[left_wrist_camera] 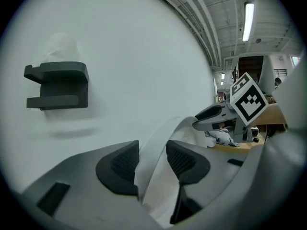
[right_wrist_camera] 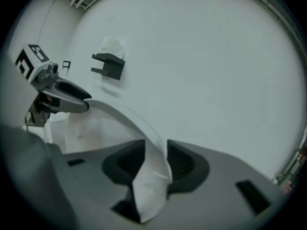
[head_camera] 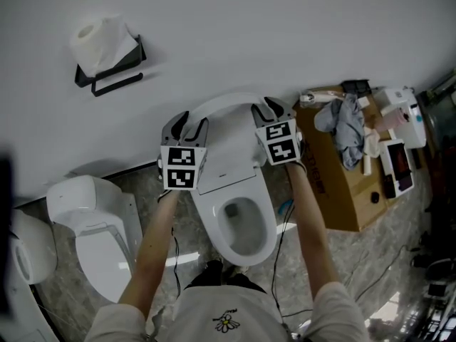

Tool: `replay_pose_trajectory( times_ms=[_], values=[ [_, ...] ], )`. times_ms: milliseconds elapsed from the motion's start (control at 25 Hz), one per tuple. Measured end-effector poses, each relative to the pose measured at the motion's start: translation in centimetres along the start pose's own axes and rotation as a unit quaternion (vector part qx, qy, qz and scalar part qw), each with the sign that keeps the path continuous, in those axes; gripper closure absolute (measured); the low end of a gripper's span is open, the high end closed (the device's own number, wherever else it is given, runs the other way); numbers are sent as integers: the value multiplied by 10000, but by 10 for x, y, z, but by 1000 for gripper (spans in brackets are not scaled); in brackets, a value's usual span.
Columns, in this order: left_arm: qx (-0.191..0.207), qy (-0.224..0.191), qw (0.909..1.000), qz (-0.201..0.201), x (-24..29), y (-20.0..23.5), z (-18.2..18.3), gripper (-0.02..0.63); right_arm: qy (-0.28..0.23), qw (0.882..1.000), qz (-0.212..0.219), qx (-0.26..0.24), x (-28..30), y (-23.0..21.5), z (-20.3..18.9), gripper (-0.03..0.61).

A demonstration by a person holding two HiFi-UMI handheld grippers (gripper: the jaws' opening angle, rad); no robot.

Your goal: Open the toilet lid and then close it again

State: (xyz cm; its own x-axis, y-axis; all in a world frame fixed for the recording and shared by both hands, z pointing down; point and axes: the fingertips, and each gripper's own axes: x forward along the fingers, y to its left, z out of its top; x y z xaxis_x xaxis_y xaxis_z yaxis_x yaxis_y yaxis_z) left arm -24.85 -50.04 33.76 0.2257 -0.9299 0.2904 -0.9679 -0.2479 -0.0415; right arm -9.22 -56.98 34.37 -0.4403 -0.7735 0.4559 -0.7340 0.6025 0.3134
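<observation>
While left hand-held gripper and right hand-held gripper clamp its edges, toilet lid stands raised.

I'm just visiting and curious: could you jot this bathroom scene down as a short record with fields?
lid: raised against the wall
left gripper: closed on the lid's left edge
right gripper: closed on the lid's right edge
bowl: uncovered, below the lid
paper roll: in a wall holder, left of the toilet
</observation>
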Motion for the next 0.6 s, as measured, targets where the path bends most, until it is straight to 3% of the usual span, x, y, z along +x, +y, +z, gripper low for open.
replay_pose_trajectory(
  times_ms=[160,600],
  values=[
    [-21,-27,10000,-53,2,1,0,413,-45,9998,-172,96,3,-4,-1,472],
    [-270,-158,9995,-34,-3,-1,1,414,-73,9999,-86,56,-1,-3,-2,480]
  ],
)
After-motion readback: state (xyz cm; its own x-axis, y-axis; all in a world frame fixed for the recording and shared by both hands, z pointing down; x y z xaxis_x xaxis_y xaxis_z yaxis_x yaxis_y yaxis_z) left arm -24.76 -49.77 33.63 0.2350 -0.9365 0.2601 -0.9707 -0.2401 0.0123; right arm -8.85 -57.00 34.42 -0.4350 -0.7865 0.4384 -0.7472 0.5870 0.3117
